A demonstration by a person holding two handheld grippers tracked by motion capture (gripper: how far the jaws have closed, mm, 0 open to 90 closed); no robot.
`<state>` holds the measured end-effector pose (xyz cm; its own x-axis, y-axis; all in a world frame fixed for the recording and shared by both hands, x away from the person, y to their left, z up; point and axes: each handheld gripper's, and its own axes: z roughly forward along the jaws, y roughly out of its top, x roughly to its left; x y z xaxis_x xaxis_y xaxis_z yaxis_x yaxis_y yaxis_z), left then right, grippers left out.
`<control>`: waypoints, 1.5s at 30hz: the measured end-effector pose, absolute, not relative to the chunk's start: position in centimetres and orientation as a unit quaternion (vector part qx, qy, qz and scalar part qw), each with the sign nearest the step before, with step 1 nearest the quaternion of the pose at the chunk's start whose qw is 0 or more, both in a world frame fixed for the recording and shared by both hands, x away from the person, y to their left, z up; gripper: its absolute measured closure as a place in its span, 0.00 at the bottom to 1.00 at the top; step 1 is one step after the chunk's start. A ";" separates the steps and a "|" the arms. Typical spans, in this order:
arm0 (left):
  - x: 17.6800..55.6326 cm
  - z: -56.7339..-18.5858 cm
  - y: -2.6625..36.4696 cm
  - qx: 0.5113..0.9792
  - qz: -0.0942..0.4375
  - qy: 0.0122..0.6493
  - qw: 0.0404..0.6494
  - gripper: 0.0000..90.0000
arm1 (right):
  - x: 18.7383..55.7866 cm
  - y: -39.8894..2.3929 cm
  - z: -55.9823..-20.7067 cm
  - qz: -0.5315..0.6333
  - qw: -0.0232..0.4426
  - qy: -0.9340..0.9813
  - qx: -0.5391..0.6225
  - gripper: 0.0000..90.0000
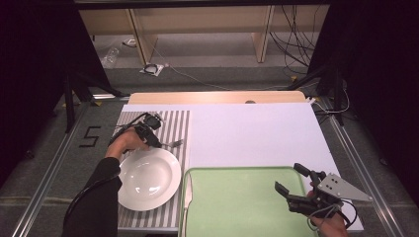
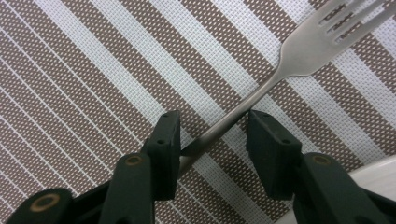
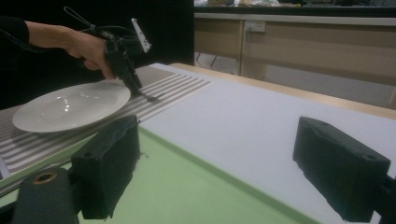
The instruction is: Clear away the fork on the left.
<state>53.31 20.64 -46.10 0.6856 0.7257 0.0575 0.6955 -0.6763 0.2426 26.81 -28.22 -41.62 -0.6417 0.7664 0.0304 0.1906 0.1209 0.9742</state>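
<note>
Striped placemat (image 2: 93, 70) | fork (image 2: 299, 51) handle end hidden under left tool (image 2: 212, 140)

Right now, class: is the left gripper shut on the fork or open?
Open. The left gripper straddles the fork handle on the striped placemat; a gap shows beside the right pad.

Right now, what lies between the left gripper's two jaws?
In the left gripper view, the fork handle runs slantwise between the jaws of the left gripper, lying on the striped placemat. The pads stand apart from it, not pressing yet.
</note>
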 end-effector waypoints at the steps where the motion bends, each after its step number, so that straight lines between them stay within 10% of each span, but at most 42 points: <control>1: 53.3 -46.1 20.7 0.913 0.074 0.389 0.103 0.63 | 26.8 -28.2 -41.6 0.570 0.252 0.705 0.340 0.17; 22: 53.1 -46.0 20.5 0.921 0.045 0.371 0.113 0.91 | 26.8 -28.2 -41.6 0.569 0.253 0.705 0.340 0.17; 45: 52.9 -44.3 20.9 0.916 0.120 0.365 0.120 0.93 | 26.8 -28.2 -41.6 0.568 0.253 0.705 0.340 0.17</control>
<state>52.92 20.88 -44.26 0.7050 0.6968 0.1321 0.6395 -0.7051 0.3063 26.79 -28.23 -41.61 -0.6401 0.7677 0.0292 0.1919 0.1230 0.9737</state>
